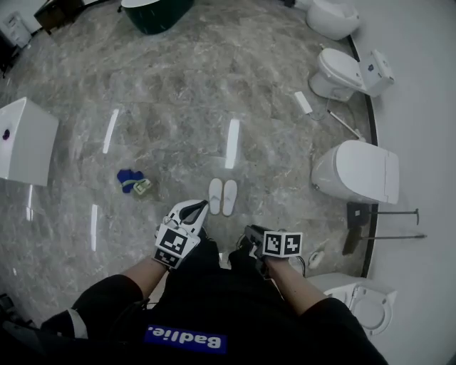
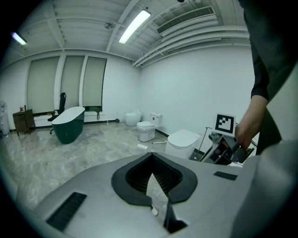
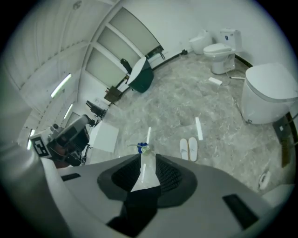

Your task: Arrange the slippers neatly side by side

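Observation:
Two white slippers [image 1: 222, 196] lie side by side on the grey marble floor, toes pointing away from me; the right gripper view shows the slippers [image 3: 188, 148] ahead and a little to the right. My left gripper [image 1: 198, 207] is held near my waist, above and short of them, and its jaws meet at the tips with nothing between them [image 2: 151, 160]. At my right side, my right gripper [image 1: 249, 232] stands a little open, and only floor shows through its gap [image 3: 145, 160]. Neither gripper touches the slippers.
A blue cloth with a small pale green object [image 1: 131, 180] lies on the floor left of the slippers. Toilets [image 1: 356, 171] line the curved right wall. A white box [image 1: 25, 141] stands at the left, and a dark green bathtub [image 1: 157, 13] at the far end.

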Demonstrator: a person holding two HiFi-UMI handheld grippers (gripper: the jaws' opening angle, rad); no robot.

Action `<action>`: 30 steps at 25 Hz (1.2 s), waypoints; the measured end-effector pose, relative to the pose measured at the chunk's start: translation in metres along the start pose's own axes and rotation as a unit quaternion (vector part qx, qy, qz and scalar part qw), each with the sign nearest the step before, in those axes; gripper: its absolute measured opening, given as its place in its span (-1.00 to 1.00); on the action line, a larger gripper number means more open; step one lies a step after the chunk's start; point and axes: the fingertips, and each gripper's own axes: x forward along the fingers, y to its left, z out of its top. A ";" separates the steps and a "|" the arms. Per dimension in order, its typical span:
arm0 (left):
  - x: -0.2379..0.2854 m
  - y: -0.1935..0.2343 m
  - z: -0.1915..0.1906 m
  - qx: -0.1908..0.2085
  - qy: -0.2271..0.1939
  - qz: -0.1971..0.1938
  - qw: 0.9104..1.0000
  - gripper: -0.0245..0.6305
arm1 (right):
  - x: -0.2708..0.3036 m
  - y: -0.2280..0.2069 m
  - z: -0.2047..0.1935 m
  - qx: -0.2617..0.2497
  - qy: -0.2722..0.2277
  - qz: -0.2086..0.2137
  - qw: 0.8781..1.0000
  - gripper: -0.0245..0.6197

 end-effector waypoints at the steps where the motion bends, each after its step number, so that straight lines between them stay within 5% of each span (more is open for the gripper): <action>1: -0.007 -0.005 0.003 0.005 -0.003 -0.001 1.000 -0.92 | -0.012 0.007 0.004 -0.012 -0.020 0.005 1.000 -0.63; 7: -0.053 -0.040 0.042 0.006 -0.064 0.049 0.997 -0.92 | -0.083 0.023 0.018 -0.123 -0.119 0.005 0.985 -0.63; 14: -0.086 -0.151 0.040 -0.005 -0.069 0.103 0.992 -0.92 | -0.170 0.013 -0.016 -0.201 -0.206 0.029 0.957 -0.64; 16: -0.095 -0.191 0.042 -0.014 -0.077 0.102 0.992 -0.92 | -0.196 0.015 -0.032 -0.216 -0.226 0.041 0.949 -0.89; 18: -0.104 -0.229 0.049 -0.016 -0.081 0.094 0.992 -0.92 | -0.224 0.024 -0.045 -0.234 -0.246 0.049 0.939 -0.93; 22: -0.126 -0.287 0.072 -0.033 -0.096 0.060 0.993 -0.92 | -0.280 0.081 -0.076 -0.299 -0.287 0.080 0.906 -0.93; 24: -0.133 -0.305 0.085 -0.050 -0.110 0.040 0.992 -0.92 | -0.304 0.118 -0.090 -0.351 -0.314 0.091 0.877 -0.93; 27: -0.135 -0.324 0.104 -0.026 -0.130 0.009 0.991 -0.92 | -0.324 0.150 -0.099 -0.418 -0.364 0.095 0.827 -0.93; 30: -0.141 -0.326 0.114 -0.015 -0.142 -0.005 0.990 -0.92 | -0.324 0.157 -0.102 -0.418 -0.362 0.091 0.828 -0.93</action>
